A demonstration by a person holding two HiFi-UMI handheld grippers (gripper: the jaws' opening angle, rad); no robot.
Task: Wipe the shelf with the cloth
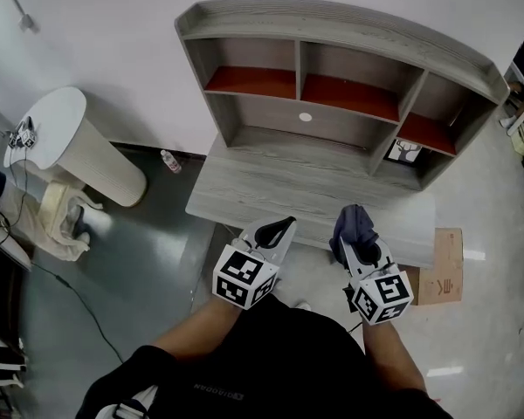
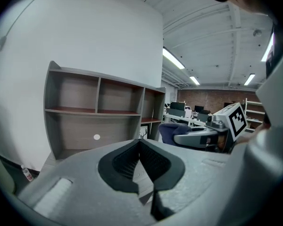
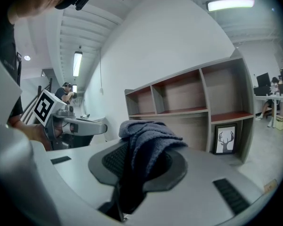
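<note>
While level, right tongs [image 3: 131, 166] around cloth [image 3: 150, 134].

Against the white wall [image 1: 105, 42] stands a white round-topped pedestal [image 1: 83, 155], with a small dark clutter [image 1: 22, 134] on its top, possibly cables, though it is too small to tell. A cream bag [image 1: 59, 219] slumps at its foot on the grey floor [image 1: 148, 260]. A small plastic bottle [image 1: 170, 161] lies close to the wall. Off to the right a brown cardboard box [image 1: 445, 267] rests on the floor. A framed deer print [image 3: 225, 139] stands upright, and overhead, strip lights [image 2: 174, 59] run along the ceiling.
</note>
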